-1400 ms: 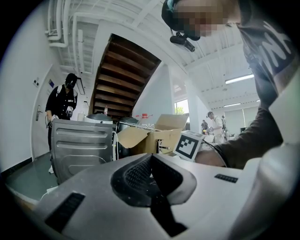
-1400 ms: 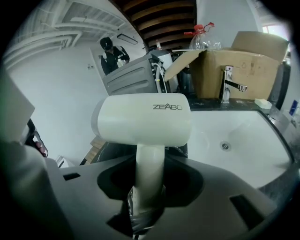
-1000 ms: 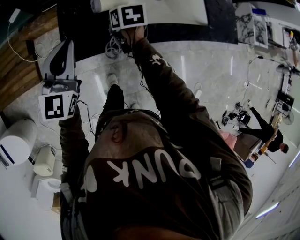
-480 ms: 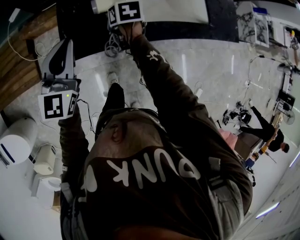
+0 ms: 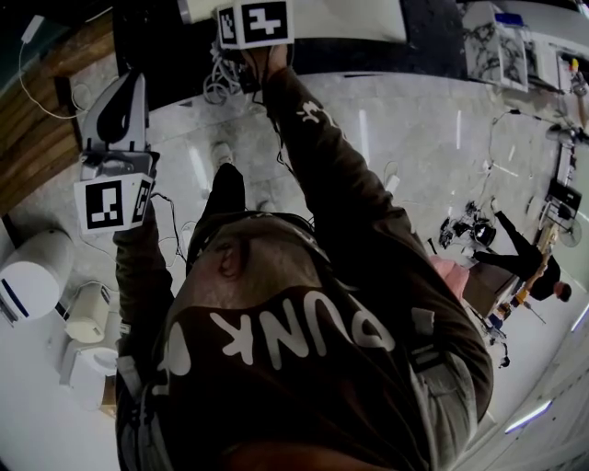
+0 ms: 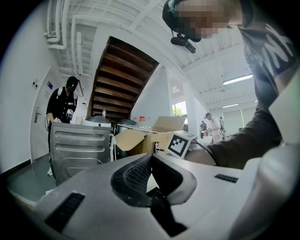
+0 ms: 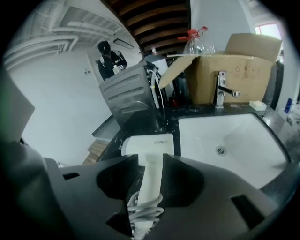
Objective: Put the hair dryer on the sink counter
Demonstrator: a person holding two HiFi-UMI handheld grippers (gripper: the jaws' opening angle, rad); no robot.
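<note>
The white hair dryer (image 7: 149, 145) lies with its head flat on the dark sink counter (image 7: 140, 123), just left of the white basin (image 7: 234, 136). Its handle runs back between the jaws of my right gripper (image 7: 151, 160), and the white cord is coiled round the handle's end (image 7: 143, 206). The jaws stand wide beside the handle and do not visibly squeeze it. In the head view only the right gripper's marker cube (image 5: 255, 23) shows, at the top edge. My left gripper (image 5: 120, 101) is held out to the left, shut and empty, also seen as the left gripper (image 6: 150, 157).
A chrome faucet (image 7: 219, 89) and a cardboard box (image 7: 234, 70) stand behind the basin. A grey metal appliance panel (image 7: 129, 96) is at the counter's far left. A person in black (image 7: 111, 61) stands beyond. White appliances (image 5: 32, 276) sit on the floor at my left.
The right gripper's cube has edged up and slightly right at the counter. The left gripper has hardly moved.
</note>
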